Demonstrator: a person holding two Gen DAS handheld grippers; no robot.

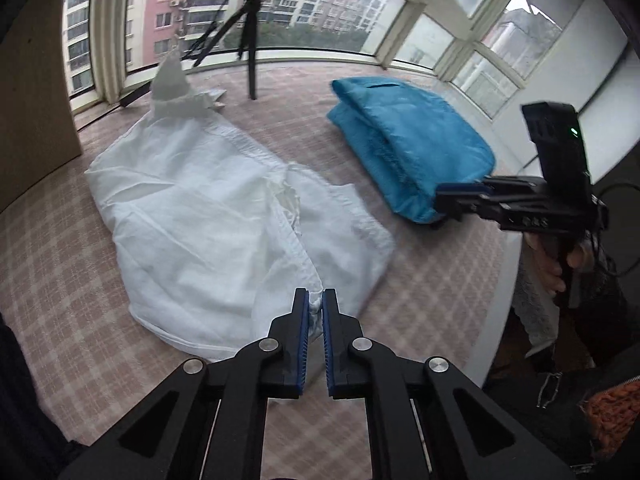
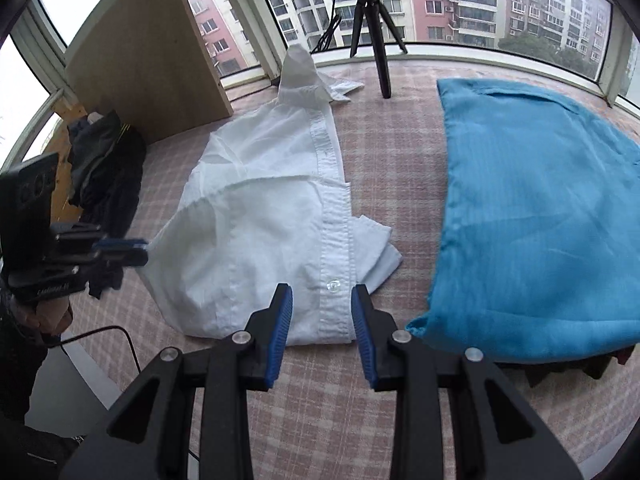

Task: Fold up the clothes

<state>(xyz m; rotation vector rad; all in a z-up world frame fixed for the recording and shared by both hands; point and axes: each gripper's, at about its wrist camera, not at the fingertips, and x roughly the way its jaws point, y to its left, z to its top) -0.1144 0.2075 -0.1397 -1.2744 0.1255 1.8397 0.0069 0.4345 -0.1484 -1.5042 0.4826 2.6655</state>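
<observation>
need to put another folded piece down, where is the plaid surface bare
The strip between the white shirt and the folded blue garment is free, as is the near edge under the right gripper. The left side is crowded by dark clothes and the left gripper, which pinches the shirt.

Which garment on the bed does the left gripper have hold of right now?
The white shirt: the left gripper is shut on its near edge. The folded blue garment lies apart by the window, and the dark clothes lie untouched.
</observation>
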